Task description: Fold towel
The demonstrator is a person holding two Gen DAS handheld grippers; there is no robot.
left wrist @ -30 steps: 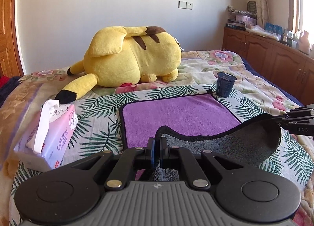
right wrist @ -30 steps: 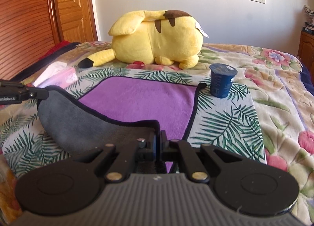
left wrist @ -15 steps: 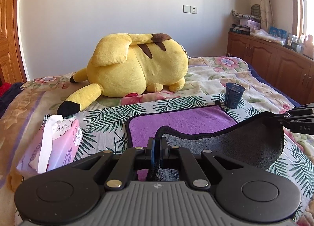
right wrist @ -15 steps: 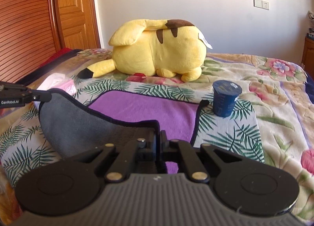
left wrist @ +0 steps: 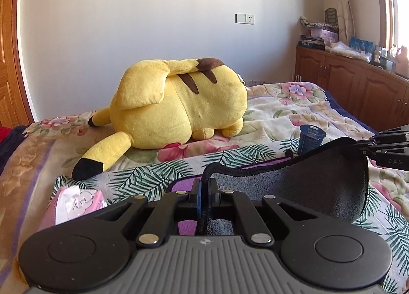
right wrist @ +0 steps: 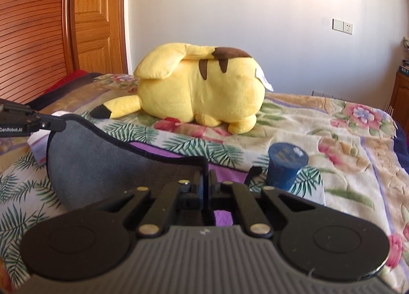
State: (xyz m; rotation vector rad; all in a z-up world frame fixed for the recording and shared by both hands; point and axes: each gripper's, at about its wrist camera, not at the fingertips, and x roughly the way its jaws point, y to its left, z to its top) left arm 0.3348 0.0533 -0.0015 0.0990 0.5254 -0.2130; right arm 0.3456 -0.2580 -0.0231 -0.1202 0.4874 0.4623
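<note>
The towel (left wrist: 301,186) is purple on top and grey underneath, with a dark hem; it also shows in the right wrist view (right wrist: 102,163). My left gripper (left wrist: 203,186) is shut on its near left corner. My right gripper (right wrist: 205,179) is shut on its near right corner. Both corners are lifted, so the grey underside hangs between them and faces me. The far part lies flat on the bed, purple side up (right wrist: 163,152). Each gripper shows in the other's view: the right one at the right edge (left wrist: 383,145), the left one at the left edge (right wrist: 38,122).
A big yellow plush (left wrist: 176,110) lies on the floral bedspread (left wrist: 286,105) beyond the towel. A dark blue cup (right wrist: 286,168) stands by the towel's far right corner. A pink tissue pack (left wrist: 74,204) lies to the left. Wooden cabinets (left wrist: 358,84) line the right wall.
Both grippers have risen and moved forward with the towel's near corners. More grey underside is lifted, and less of the purple top shows.
</note>
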